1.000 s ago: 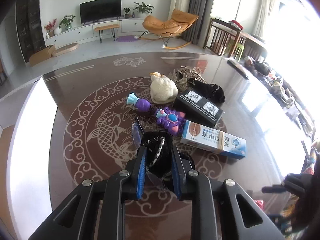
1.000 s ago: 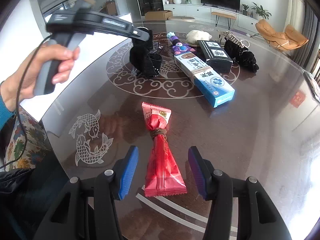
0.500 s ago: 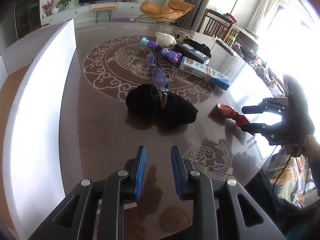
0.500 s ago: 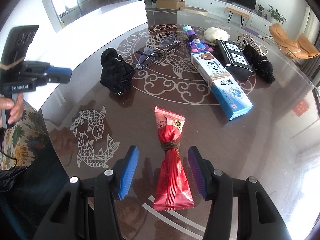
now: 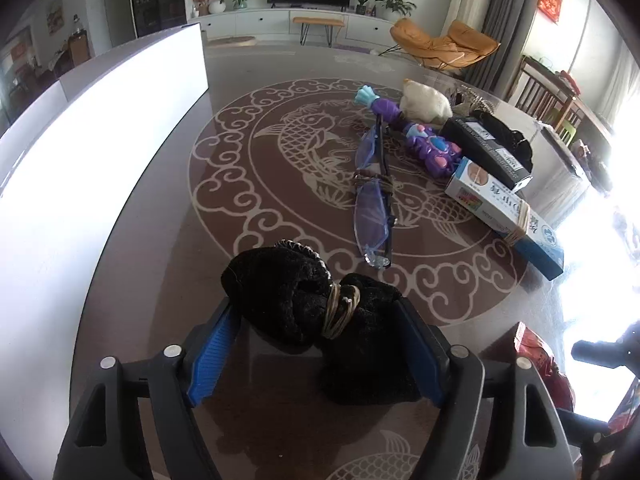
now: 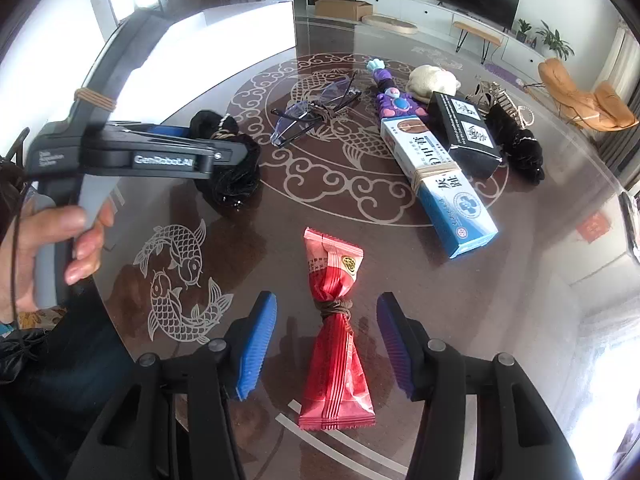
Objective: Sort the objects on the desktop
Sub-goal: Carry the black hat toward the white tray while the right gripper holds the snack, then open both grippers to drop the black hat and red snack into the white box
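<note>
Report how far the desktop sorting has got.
Early stage. Done: nothing looks grouped yet.

In hand: the left gripper straddles the black fabric bundle, jaws opening, no grip evident. The right gripper brackets the red snack packet without touching it.

Left: the glasses, purple toy, blue box and black box still lie clustered mid-table.

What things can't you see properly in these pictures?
- Right wrist view: the black fuzzy pouch is partly hidden behind the left gripper.
- Left wrist view: the red snack packet is washed out by window glare and cut off by the picture's edge.
- Left wrist view: whether the opening left gripper touches the pouch; its fuzz covers the pads.
- Both views: print on the blue and white box is too small.
</note>
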### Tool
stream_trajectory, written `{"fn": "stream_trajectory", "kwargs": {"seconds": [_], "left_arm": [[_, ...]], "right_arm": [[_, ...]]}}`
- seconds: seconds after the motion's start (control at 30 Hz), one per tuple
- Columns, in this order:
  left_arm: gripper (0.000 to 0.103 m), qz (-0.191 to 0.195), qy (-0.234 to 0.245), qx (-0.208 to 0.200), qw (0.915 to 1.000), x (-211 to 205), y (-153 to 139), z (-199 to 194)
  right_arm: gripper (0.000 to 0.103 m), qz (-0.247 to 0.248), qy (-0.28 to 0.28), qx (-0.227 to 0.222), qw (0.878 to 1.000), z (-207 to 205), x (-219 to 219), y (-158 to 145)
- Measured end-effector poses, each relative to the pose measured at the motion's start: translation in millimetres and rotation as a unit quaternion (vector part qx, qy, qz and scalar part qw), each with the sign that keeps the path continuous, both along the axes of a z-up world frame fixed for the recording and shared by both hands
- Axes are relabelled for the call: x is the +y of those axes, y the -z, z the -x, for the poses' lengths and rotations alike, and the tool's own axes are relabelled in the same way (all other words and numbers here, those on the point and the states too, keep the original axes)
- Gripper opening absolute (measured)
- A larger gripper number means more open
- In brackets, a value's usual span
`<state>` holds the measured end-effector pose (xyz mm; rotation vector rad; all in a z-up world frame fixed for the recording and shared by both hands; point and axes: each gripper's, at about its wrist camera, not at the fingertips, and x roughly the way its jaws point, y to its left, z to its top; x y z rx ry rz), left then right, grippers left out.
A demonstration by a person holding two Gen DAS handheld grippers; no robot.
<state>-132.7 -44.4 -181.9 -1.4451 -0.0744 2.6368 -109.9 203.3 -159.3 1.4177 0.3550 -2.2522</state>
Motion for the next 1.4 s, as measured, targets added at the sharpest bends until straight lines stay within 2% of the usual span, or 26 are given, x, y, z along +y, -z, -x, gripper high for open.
{"fn": "stream_trajectory", "kwargs": {"seconds": [0.03,0.1,0.23,0.27,0.3,0.33,0.5,0.53,0.63,0.7,0.77,0.9,1.03,1.1,1.13,1.17,1.2,1.23,1.27,1.3,1.4], "left_arm": [[0.051,-0.017,0.015,0.008,0.9997,-2.7,-1.3,-2.3],[0.041,-0.014,0.032,0.026,0.9991,-7.1,-7.7,-10.5],[0.04,-0.033,0.065,0.045,0.9963,-24.1,-28.1,-29.6],[0.04,-0.037,0.071,0.05,0.9956,-28.9,-34.2,-36.0],[0.04,-0.042,0.074,0.053,0.995,-34.7,-40.3,-42.2],[0.04,-0.05,0.077,0.056,0.9942,-42.3,-47.2,-49.0],[0.04,-0.133,0.062,0.068,0.9868,-106.7,-99.1,-81.1],[0.04,-0.142,0.055,0.078,0.9852,-125.6,-113.6,-86.5],[0.04,-0.138,0.016,0.11,0.9842,-188.1,-147.9,-96.0],[0.04,-0.121,-0.023,0.122,0.9849,-235.1,-160.0,-94.8],[0.04,-0.087,-0.062,0.12,0.9871,-276.8,-159.0,-89.1],[0.04,-0.056,-0.115,0.069,0.9895,-338.8,-127.2,-71.8],[0.04,-0.034,-0.134,0.023,0.9901,-362.8,-92.2,-60.1],[0.047,-0.017,-0.144,-0.002,0.9895,-366.7,-79.6,-56.4],[0.05,-0.015,-0.15,-0.009,0.9886,-368.4,-74.6,-55.5],[0.059,-0.022,-0.153,-0.013,0.9878,-370.4,-70.9,-55.9],[0.072,-0.031,-0.157,-0.012,0.9871,-372.0,-69.3,-56.8],[0.078,-0.034,-0.159,-0.007,0.9866,-371.3,-68.9,-58.7],[0.084,-0.031,-0.161,0.001,0.9864,-370.8,-70.1,-60.2],[0.084,-0.026,-0.162,0.008,0.9864,-369.5,-72.8,-60.8],[0.084,-0.024,-0.161,0.028,0.9863,-360.0,-84.1,-65.5]], "right_arm": [[0.056,0.001,-0.006,-0.01,1.0,0.8,0.8,2.3],[0.056,-0.001,-0.014,-0.021,1.0,0.6,1.5,7.0],[0.054,0.007,-0.008,-0.041,0.999,6.8,-1.9,18.9],[0.049,0.003,-0.005,-0.039,0.999,8.7,-4.2,22.1],[0.03,-0.009,0.0,-0.037,0.999,11.0,-6.7,25.7],[0.019,-0.024,0.006,-0.028,0.999,11.9,-8.9,27.1],[0.019,-0.015,0.039,-0.027,0.999,14.6,-4.4,11.9],[0.019,-0.005,0.041,-0.025,0.999,15.0,-6.3,2.8],[0.019,0.025,0.027,-0.001,0.999,20.1,-29.0,-38.9],[0.019,0.053,0.003,0.018,0.998,30.1,-61.2,-71.1],[0.019,0.094,-0.025,0.029,0.995,42.8,-104.1,-100.1],[0.019,0.171,-0.086,0.03,0.981,65.8,-214.0,-135.7],[0.019,0.193,-0.13,0.008,0.973,79.5,-319.7,-131.0],[0.02,0.177,-0.135,0.004,0.975,81.9,-357.2,-117.5],[0.023,0.165,-0.136,0.0,0.977,82.0,-371.0,-109.2],[0.03,0.153,-0.133,-0.006,0.979,82.9,-382.8,-100.2],[0.059,0.145,-0.129,-0.013,0.981,83.6,-392.2,-92.1],[0.085,0.144,-0.129,-0.018,0.981,82.8,-398.5,-86.2],[0.092,0.15,-0.133,-0.02,0.979,81.3,-401.9,-82.5],[0.096,0.154,-0.135,-0.019,0.979,79.2,-403.5,-81.1],[0.096,0.183,-0.126,-0.007,0.975,74.8,-385.6,-85.6]]}}
